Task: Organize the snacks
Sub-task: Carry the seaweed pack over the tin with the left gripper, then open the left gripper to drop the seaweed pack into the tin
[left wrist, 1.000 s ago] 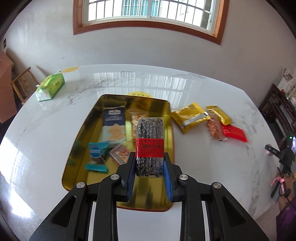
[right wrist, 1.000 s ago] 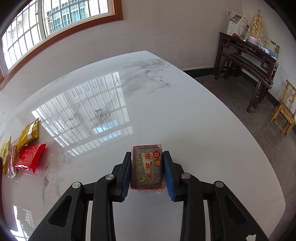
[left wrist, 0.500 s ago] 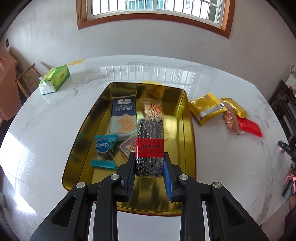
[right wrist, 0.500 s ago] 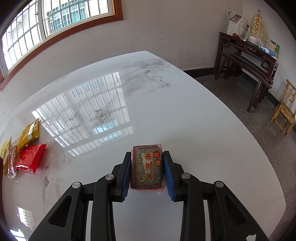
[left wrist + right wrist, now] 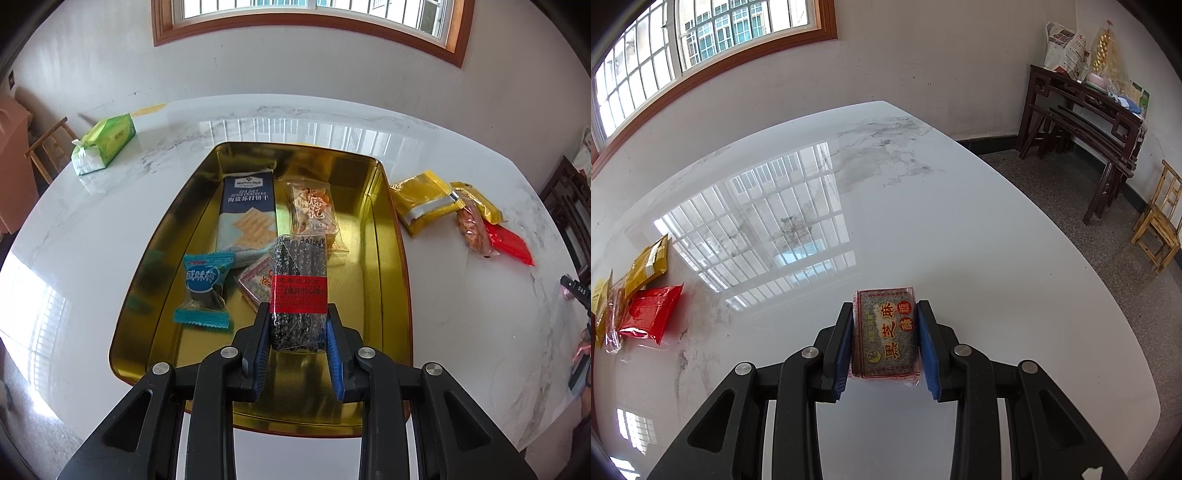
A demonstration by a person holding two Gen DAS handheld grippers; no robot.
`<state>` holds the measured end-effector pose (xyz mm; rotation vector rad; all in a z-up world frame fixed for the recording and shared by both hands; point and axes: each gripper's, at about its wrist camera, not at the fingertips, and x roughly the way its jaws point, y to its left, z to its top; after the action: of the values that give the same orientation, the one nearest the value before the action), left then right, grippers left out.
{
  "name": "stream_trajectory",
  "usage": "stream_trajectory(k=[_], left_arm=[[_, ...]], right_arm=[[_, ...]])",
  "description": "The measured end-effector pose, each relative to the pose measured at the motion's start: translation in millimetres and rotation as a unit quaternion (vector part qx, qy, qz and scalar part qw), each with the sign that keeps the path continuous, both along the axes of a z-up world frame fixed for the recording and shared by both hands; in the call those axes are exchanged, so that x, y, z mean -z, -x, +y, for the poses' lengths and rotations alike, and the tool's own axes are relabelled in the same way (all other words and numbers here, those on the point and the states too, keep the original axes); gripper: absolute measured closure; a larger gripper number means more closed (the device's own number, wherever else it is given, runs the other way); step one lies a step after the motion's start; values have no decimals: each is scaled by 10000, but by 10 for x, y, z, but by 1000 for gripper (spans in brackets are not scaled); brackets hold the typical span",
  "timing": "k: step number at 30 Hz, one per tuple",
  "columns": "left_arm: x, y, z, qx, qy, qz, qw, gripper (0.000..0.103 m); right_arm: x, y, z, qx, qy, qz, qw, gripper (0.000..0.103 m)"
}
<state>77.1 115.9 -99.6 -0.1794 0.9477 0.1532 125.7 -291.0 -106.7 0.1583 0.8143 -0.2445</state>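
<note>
My left gripper [image 5: 297,314] is shut on a long black sesame bar with a red label [image 5: 299,291], held over the gold tray [image 5: 388,236]. Inside the tray lie a blue cracker pack [image 5: 249,214], an orange-printed clear pack [image 5: 314,210], a blue candy packet [image 5: 204,282] and a small red-edged packet [image 5: 256,286]. My right gripper [image 5: 885,317] is shut on a small black sesame cake packet [image 5: 884,334] just above the white marble table [image 5: 960,229].
Yellow packs [image 5: 426,201], a clear sausage pack [image 5: 472,229] and a red pack [image 5: 509,245] lie right of the tray. A green tissue pack [image 5: 105,142] sits at the far left. Dark wooden furniture [image 5: 1086,110] and a chair [image 5: 1160,221] stand beyond the table's edge.
The left gripper with the sesame bar has sunk lower over the tray, which now looks larger and nearer. The right gripper and its packet have stayed still.
</note>
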Motion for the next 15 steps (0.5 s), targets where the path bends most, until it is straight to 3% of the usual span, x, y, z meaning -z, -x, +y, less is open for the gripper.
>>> stream_trajectory(k=[15], left_arm=[[-6,-6,88,17,188,-77,9998,75]], right_arm=[[2,-8,21,-27,52,24,10000,69]])
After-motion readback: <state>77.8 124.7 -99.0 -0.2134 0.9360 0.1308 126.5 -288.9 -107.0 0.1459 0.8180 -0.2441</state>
